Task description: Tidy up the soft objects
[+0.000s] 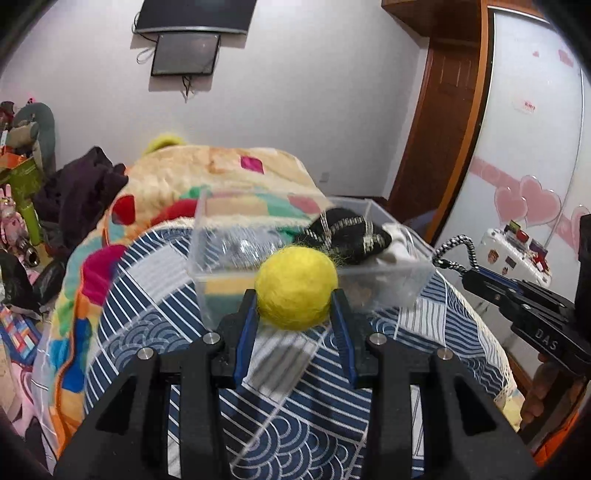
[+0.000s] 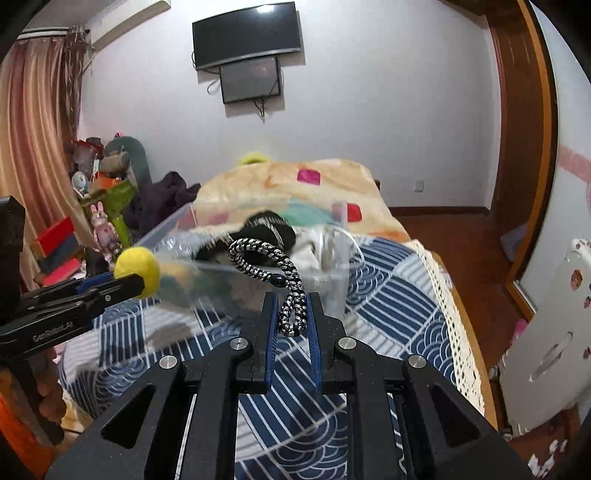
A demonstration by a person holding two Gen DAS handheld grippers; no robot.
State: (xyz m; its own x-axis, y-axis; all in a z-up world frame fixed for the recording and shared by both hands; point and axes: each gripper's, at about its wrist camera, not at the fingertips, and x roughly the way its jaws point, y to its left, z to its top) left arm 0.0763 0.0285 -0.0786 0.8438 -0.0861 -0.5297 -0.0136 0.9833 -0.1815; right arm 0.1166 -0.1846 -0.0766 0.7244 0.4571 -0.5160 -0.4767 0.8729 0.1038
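I'm working over a bed (image 1: 295, 417) in a bedroom, its cover printed in navy and white waves and stripes, with a fluffy blanket (image 1: 207, 173) in peach with bright patches heaped behind it and a wall-mounted television (image 2: 246, 34) on the pale wall beyond. My left gripper (image 1: 295, 310) is clamped on a yellow felt ball (image 1: 296, 288), the ball pinched between the two blue-lined fingers and held above the cover, just in front of the near wall of a clear plastic bin (image 1: 207, 258). In the right wrist view that same ball (image 2: 137, 272) shows at the tip of the left gripper (image 2: 133, 284), close to the bin's (image 2: 166, 232) left corner. My right gripper (image 2: 291, 314) is closed around a black-and-white braided cord (image 2: 266, 258), whose lower end sits between the fingers while its loop rises and curls over toward the bin. From the left wrist view I see the right gripper (image 1: 467, 275) off to the right, with the cord (image 1: 452, 249) looping up from its tip. Inside the bin lie a black fabric piece with pale woven bands (image 1: 347, 236) and something white (image 1: 395, 251) beside it, both toward the bin's right end. A white suitcase with stickers (image 1: 517, 254) stands by the sliding wardrobe door with pink hearts (image 1: 528, 199)
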